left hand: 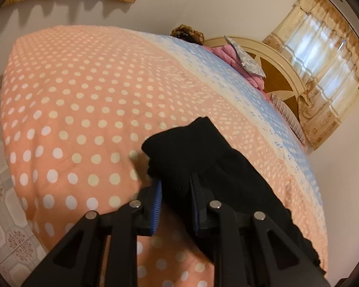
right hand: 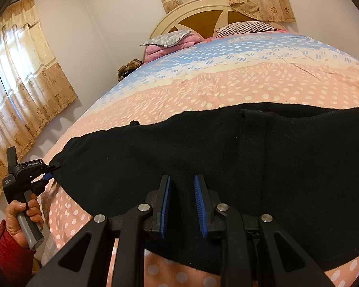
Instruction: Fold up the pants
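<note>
Black pants (right hand: 239, 157) lie spread across the pink polka-dot bedspread (right hand: 203, 91). In the left wrist view my left gripper (left hand: 176, 184) is shut on the bunched end of the pants (left hand: 191, 148); the cloth fills the gap between its blue pads and trails away to the lower right. In the right wrist view the left gripper (right hand: 50, 171) shows at the pants' left end, held by a hand. My right gripper (right hand: 182, 179) is open just above the pants' near edge, its blue pads (right hand: 166, 205) apart with nothing between them.
The bed's headboard (right hand: 203, 12) stands at the far end with pillows (right hand: 167, 37) and a pink blanket (right hand: 165, 47). Curtained windows (right hand: 19, 71) are to the left and behind. A tiled floor (left hand: 2, 191) lies beside the bed.
</note>
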The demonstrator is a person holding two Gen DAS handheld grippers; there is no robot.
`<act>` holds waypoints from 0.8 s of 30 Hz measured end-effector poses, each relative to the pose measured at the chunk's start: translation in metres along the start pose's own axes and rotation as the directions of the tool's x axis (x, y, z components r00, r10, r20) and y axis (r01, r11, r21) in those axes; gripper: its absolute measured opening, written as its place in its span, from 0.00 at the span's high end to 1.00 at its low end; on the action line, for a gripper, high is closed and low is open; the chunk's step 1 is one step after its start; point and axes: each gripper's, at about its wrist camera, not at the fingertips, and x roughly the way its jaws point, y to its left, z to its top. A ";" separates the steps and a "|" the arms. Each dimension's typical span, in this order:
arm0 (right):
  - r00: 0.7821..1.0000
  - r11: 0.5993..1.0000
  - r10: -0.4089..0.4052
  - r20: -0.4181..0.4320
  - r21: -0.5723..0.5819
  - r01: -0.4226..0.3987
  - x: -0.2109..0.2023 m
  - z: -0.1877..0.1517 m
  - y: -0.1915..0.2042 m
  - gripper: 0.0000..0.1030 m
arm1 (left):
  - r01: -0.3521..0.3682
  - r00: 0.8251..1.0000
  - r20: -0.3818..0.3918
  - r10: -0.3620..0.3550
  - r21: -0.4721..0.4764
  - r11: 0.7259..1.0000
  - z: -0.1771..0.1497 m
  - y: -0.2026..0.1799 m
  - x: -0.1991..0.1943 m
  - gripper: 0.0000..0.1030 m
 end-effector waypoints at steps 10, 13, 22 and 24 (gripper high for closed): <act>1.000 1.000 0.002 0.003 0.000 -0.002 0.001 0.000 0.001 0.79 | -0.034 0.999 -0.014 0.033 -0.111 0.993 -0.011 0.001 -0.005 0.47; 1.000 1.000 0.004 0.004 -0.001 -0.004 0.000 -0.001 0.000 0.79 | -0.009 0.999 -0.040 0.006 -0.074 0.997 -0.012 -0.010 0.001 0.46; 1.000 1.000 0.008 0.005 0.006 -0.008 0.000 -0.001 -0.001 0.79 | 0.043 0.998 -0.047 -0.047 -0.078 0.996 0.000 -0.010 0.013 0.84; 1.000 1.000 0.005 0.007 0.003 -0.005 0.000 -0.001 -0.001 0.79 | 0.057 0.997 -0.042 -0.060 -0.072 0.996 0.001 -0.009 0.012 0.85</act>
